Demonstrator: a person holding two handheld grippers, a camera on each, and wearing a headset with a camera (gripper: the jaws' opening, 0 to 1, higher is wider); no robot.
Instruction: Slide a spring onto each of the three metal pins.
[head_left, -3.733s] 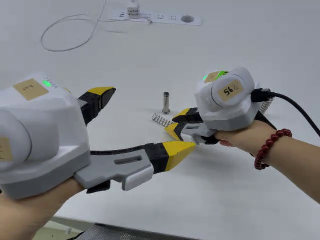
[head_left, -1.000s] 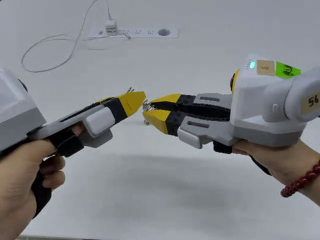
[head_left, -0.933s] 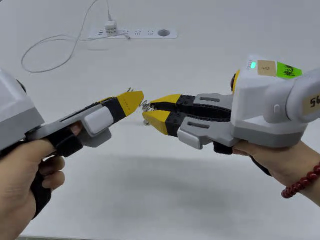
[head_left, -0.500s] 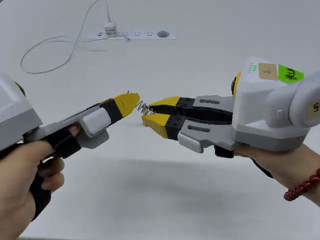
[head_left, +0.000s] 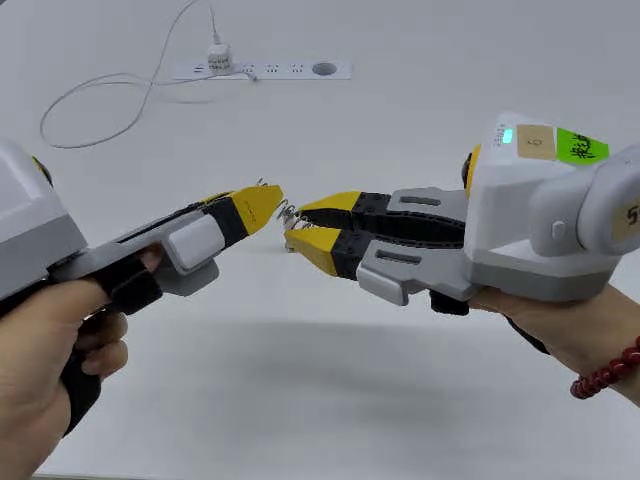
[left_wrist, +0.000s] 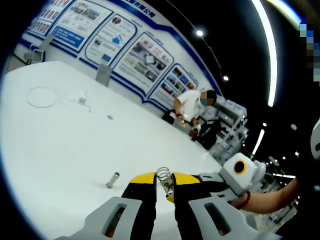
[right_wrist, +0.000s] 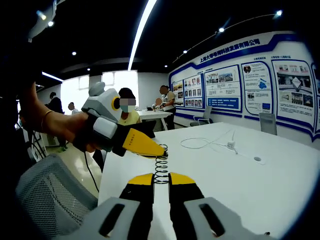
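White surface (head_left: 330, 400): spans the head view, both grippers held above its middle.

Left gripper (head_left: 262, 204): comes in from the near left corner. The jaws are closed onto one end of the spring, with only a narrow slit between the yellow tips in the left gripper view.

Right gripper (head_left: 296, 223): comes in from the right edge, tip to tip with the left. The jaws are pinched on the spring's other end.

Power strip (head_left: 270, 70): lies toward the far side of the surface, and a white cable (head_left: 95, 95) loops off its left end.

Metal pin (left_wrist: 113, 179): on the surface, left of my left jaws in the left gripper view. I cannot tell whether it is upright.

Spring (head_left: 287, 212): off the surface, bridging the two sets of jaws.
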